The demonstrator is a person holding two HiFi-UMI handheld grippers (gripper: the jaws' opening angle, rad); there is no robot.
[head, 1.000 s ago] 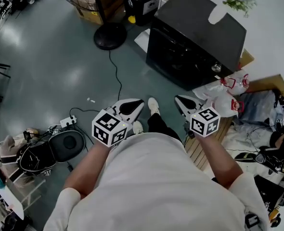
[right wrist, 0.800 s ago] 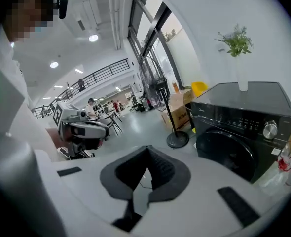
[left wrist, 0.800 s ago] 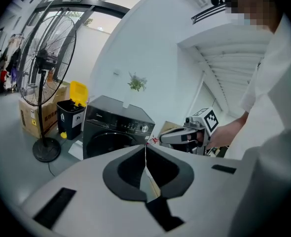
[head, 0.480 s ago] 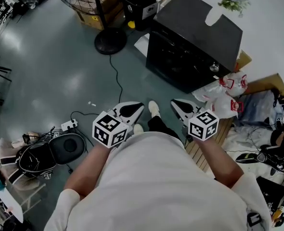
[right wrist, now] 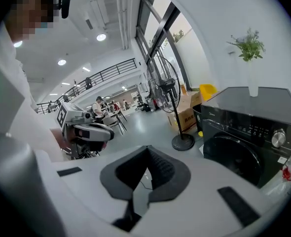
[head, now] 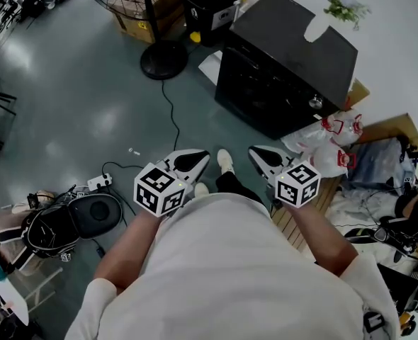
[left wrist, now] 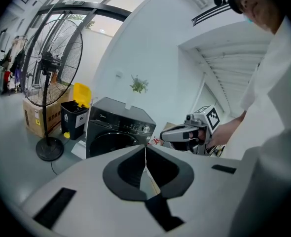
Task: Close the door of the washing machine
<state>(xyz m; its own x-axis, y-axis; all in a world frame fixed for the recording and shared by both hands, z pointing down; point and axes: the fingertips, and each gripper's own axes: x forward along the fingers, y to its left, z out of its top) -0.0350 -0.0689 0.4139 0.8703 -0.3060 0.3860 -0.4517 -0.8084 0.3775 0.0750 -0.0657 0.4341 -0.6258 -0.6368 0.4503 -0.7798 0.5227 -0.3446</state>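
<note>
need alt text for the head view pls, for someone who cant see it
Seen from above, a person in a white shirt holds the left gripper and right gripper, both shut and empty, pointed toward a black washing machine ahead on a grey floor. Its door looks closed; a floor fan stands left of it.

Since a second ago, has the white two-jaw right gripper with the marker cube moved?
Yes, slightly. In the head view the white two-jaw right gripper has drifted left, narrowing its gap to the person's white shoe.
</note>
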